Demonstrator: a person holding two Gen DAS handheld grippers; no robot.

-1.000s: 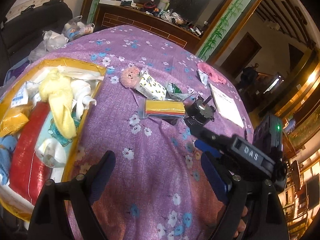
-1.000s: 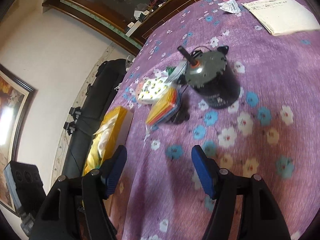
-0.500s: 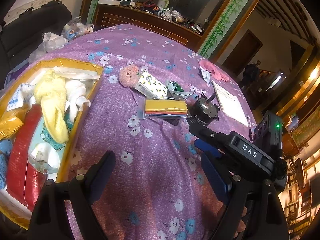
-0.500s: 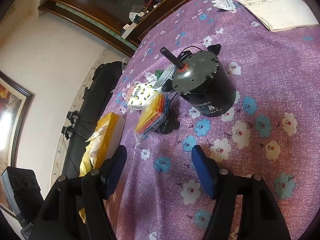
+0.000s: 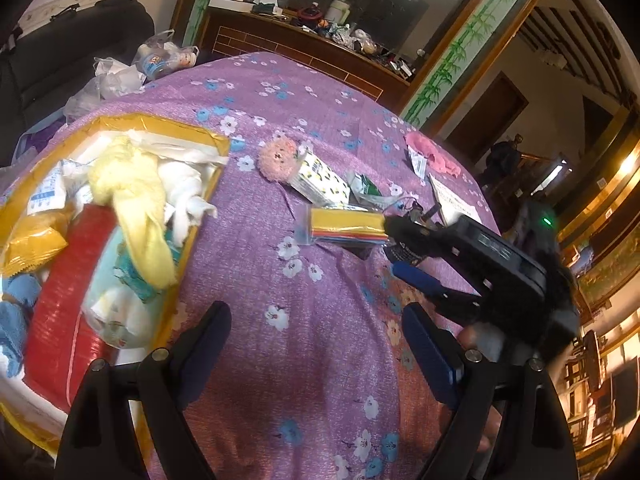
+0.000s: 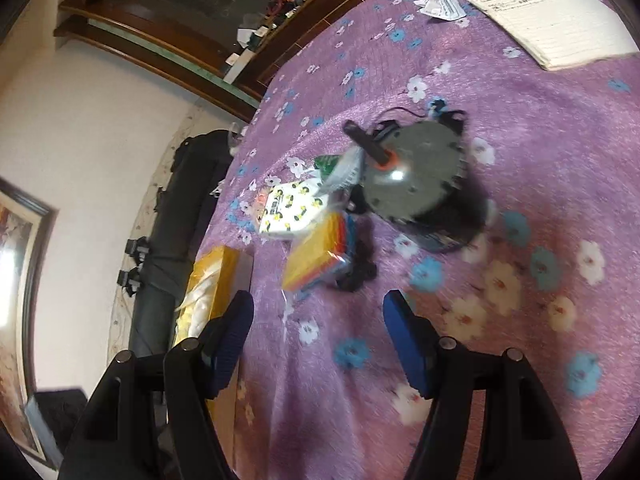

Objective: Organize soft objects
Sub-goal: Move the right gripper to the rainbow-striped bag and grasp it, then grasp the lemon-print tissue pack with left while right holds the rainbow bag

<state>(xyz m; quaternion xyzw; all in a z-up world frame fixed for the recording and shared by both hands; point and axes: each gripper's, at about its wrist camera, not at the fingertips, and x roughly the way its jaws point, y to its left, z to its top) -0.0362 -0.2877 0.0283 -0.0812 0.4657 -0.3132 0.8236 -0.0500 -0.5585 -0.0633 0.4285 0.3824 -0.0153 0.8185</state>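
**Right gripper lines up on the coloured stack, with a heavy motor next door**

The right gripper (image 6: 318, 334) hangs over the purple floral tablecloth (image 6: 520, 160), jaws spread wide and nothing between them, blue pads clear of the cloth. Ahead of it lies the bagged stack of coloured cloths (image 6: 316, 258), yellow on top, with the lemon-print tissue pack (image 6: 292, 210) touching its far side. Here is the risk, as I judge it: the black electric motor (image 6: 416, 184) stands just beside that stack, shaft up, and a wide-open jaw sweeping in could clip it or snag its wire. The clear bag looks slippery too, so a shallow pinch may catch only plastic.

Over on the other side, the left gripper (image 5: 316, 344) also stands fully open and empty above bare cloth. The yellow-edged box (image 5: 160, 126) sits to its left, already packed with a pale yellow cloth (image 5: 136, 208), a red pack (image 5: 60, 300) and white bundles. The pink fluffy toy (image 5: 277, 158) waits out on the table, near the tissue pack.
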